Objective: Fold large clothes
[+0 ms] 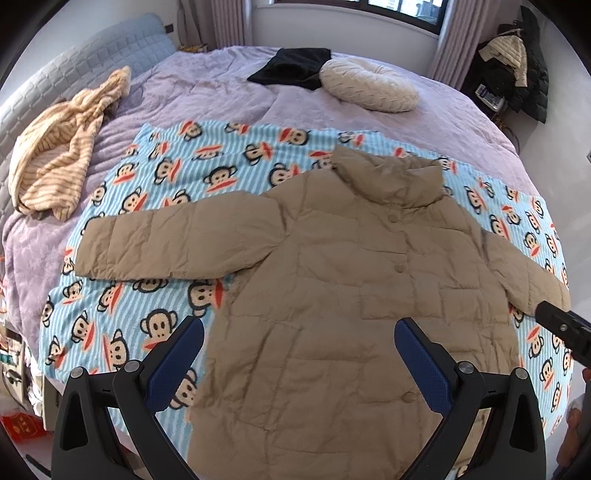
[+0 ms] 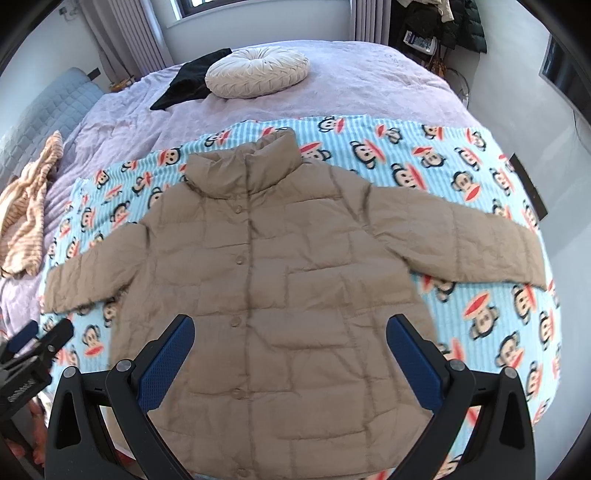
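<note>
While the jacket (image 1: 354,266) lies flat, buttoned, sleeves outspread on the blanket (image 1: 177,173), we hold the left gripper (image 1: 299,350) and right gripper (image 2: 290,347) above its near hem, fingers spread wide, gripping nothing.

A bedroom is shown in daylight. A wide bed (image 1: 221,96) is covered by a lilac quilt, over which a blue monkey-print blanket (image 1: 207,155) is spread. A grey padded headboard (image 1: 66,70) is seen at far left. A window (image 1: 402,11) flanked by curtains (image 1: 450,48) is set in the white far wall; dark coats (image 1: 524,70) are hung at far right.
</note>
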Demonstrator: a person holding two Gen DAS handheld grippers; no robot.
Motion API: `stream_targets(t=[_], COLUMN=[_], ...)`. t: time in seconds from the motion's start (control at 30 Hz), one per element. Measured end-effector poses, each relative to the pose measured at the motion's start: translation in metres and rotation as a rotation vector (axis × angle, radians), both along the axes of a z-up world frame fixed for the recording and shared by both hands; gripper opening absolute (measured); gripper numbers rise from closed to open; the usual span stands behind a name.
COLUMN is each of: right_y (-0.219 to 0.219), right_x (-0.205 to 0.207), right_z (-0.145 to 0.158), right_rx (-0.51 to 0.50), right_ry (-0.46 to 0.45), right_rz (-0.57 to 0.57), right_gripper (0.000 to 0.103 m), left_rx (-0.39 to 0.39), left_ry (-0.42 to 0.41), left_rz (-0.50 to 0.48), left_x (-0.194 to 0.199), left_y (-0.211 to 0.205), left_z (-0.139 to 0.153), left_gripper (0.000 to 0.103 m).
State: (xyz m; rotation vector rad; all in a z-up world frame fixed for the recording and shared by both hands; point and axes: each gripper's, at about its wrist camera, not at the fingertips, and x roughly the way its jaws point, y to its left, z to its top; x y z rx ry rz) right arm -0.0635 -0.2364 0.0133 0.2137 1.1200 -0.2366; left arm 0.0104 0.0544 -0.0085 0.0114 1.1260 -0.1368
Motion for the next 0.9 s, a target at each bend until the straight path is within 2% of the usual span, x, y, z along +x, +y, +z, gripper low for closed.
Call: stream_targets(t=[0.1,0.27,0.37,0.47,0.7,0.77,0.9], right_y=[0.016,0.052,0.079,0.106,0.164,0.172,0.188], right_x=[0.003,0.017,0.031,0.047,0.08,0.086,0.104], right_z=[-0.009,-0.036,-0.063,-0.091,-0.142,-0.154,-0.172], right_rx=[0.064,0.118,0.196,0.223,0.246,0.249,0.267], right_ry=[-0.012,-0.021,0.044,0.124,0.184,0.197,0.206], right_rz=[-0.031,-0.066,-0.044,-0.028,0.044,0.056,0.08], right_gripper=[0.103,0.103,0.103,0.103,0.103,0.103,0.103], left_rx=[-0.018,-0.008,-0.048,-0.161,-0.433,-0.491,-0.54], left_ry=[0.045,0.1,0.152,0.193,0.204,0.209,0.195], left_rz=[-0.002,0.059,0.112,0.174,0.341,0.387,0.466], left_x=[0.016,0.041,0.055,0.069,0.108,0.121,0.144], left_y=[0.029,0.086,0.13,0.174,0.254,0.268,0.287], left_z=[-0.018,-0.052,-0.08,-0.108,-0.185,-0.207,-0.235], left_gripper=[0.103,0.103,0.103,0.103,0.103,0.103,0.103])
